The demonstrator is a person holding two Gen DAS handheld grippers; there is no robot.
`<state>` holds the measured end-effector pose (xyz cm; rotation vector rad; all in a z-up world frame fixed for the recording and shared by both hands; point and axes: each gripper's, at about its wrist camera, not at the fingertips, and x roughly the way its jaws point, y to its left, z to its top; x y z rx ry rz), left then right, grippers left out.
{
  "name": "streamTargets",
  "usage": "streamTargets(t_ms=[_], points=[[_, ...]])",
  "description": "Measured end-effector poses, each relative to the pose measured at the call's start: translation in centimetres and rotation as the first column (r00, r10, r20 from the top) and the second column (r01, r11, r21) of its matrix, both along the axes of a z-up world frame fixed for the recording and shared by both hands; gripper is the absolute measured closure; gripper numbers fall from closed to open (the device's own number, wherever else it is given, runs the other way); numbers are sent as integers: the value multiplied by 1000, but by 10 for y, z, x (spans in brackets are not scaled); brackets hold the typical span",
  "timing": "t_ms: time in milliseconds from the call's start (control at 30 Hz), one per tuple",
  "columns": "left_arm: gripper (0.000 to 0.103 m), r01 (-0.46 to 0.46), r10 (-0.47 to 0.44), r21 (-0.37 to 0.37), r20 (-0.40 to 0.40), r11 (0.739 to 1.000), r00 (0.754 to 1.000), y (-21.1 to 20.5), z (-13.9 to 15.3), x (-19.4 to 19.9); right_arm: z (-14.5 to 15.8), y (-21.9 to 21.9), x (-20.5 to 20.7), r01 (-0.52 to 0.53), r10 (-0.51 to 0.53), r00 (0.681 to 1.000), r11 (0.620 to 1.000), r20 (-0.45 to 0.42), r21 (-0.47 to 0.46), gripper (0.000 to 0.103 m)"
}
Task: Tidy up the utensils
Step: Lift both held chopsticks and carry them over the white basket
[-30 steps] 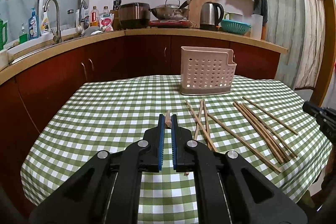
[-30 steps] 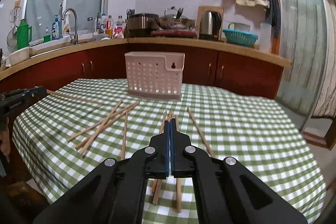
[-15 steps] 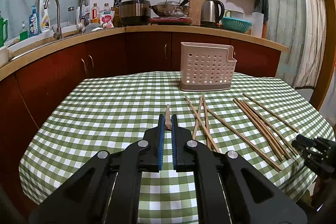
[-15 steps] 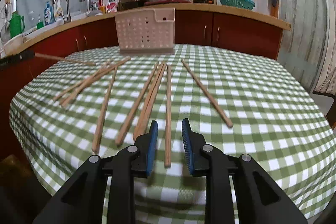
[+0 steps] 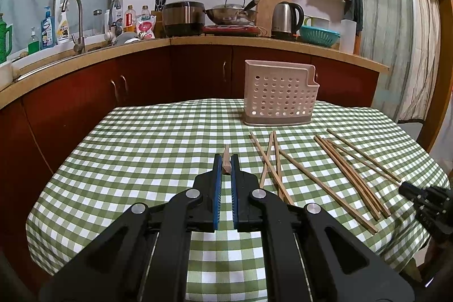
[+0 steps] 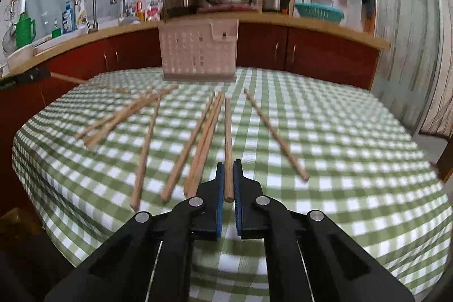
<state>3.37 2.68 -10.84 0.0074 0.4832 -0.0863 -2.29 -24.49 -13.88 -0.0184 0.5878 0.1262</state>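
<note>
Green-checked cloth covers the counter; slim round wooden chopsticks lie scattered before a perforated plastic holder. Right tongs, jaws just closing, clamp one chopstick; left tongs grip another chopstick.

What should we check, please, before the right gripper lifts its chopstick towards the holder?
1. Right gripper shut on the chopstick: ok; its jaws have just closed with the stick between the pads.
2. Grip point: not ok; it pinches the near end, so the long free end may droop.
3. Neighbouring chopsticks clear of the held one: cannot tell; they lie very close on the left.
4. Left gripper shut on its own chopstick: ok.
5. Holder upright, with no obstacle on the way to it: ok.
6. Holder's inside free: cannot tell.
</note>
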Motion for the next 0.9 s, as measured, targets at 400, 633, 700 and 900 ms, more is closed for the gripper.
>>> streamTargets(t_ms=[400,633,700,900], points=[[97,0,2,-18,69,1000,998,1,26,-7,62,7,-5,-14,15,986,1000,166,-3,96],[97,1,2,-19,127,1000,992,1,47,-10,93,10,-3,-27,26,973,1000,231,3,96],[97,2,1,-18,139,1000,990,1,52,-10,98,11,-1,-30,28,970,1000,242,6,96],[97,6,-4,-13,152,1000,988,0,58,0,108,9,15,-40,36,968,999,250,10,96]])
